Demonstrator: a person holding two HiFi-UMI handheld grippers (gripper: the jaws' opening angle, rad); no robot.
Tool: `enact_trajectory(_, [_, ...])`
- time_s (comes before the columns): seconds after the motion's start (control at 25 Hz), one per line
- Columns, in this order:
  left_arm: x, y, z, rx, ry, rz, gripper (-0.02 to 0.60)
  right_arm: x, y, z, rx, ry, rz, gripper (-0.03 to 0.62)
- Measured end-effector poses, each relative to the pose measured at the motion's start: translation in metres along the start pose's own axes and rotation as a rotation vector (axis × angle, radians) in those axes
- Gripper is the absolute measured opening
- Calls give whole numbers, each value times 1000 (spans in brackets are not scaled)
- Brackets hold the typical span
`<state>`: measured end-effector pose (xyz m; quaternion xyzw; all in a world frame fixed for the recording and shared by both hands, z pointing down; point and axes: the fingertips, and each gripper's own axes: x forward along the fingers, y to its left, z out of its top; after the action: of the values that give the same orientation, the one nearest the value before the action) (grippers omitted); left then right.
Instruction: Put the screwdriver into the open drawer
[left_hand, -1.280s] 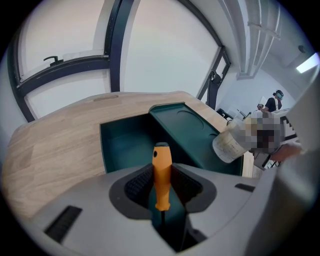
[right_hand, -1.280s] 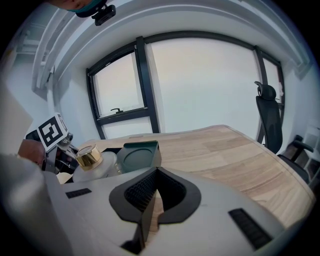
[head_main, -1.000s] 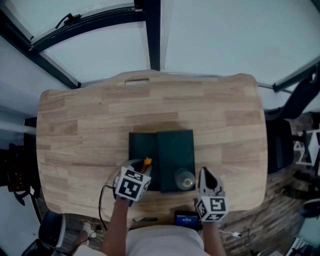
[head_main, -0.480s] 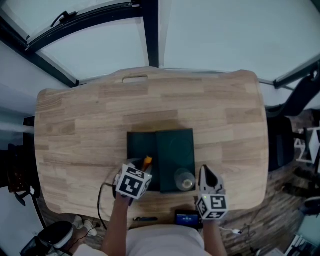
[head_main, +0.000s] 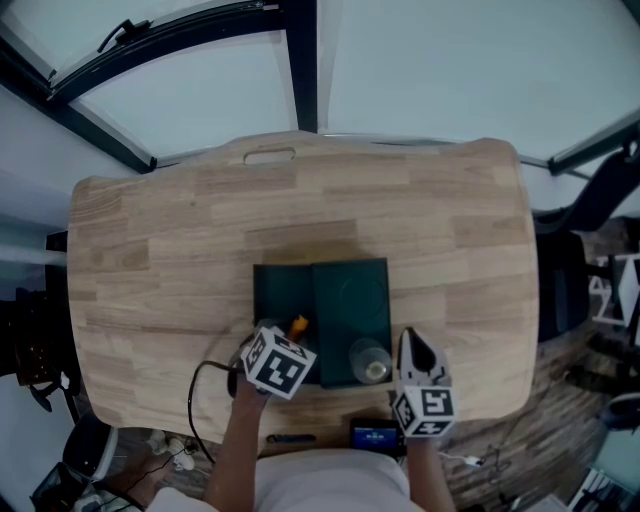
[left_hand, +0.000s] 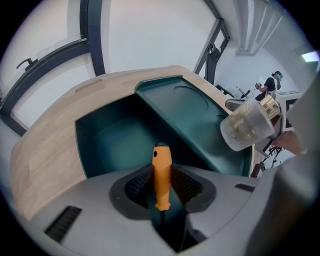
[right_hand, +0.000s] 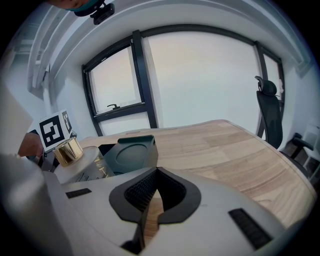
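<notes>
A dark green box stands on the wooden table, and its open drawer is pulled out on the left. My left gripper hangs over the drawer's near end, shut on the screwdriver's orange handle. In the left gripper view the handle stands upright between the pads, above the drawer's hollow. My right gripper sits near the box's right front corner, jaws together with nothing between them.
A clear bottle with a gold cap rests on the box's near right corner, between the two grippers, seen too as the bottle. A small device with a blue screen and a black cable lie at the front edge. An office chair stands right.
The left gripper's marker cube has turned and shifted slightly right and down, with the screwdriver still held over the drawer. The right gripper has stayed put.
</notes>
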<state>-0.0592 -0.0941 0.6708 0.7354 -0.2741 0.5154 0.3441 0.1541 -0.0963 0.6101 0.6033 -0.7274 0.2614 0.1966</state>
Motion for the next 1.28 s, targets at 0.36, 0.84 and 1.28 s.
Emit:
enact_trajectory(0.36, [3, -2, -1, 20, 49, -7, 112, 1, 3, -1, 5, 5, 9, -3])
enact_trajectory(0.84, [12, -6, -4, 66, 142, -14, 112, 0, 2, -2, 8, 10, -1, -3])
enact_trajectory(1.28, [15, -6, -5, 86, 176, 2, 112, 1, 3, -1, 7, 23, 12, -4])
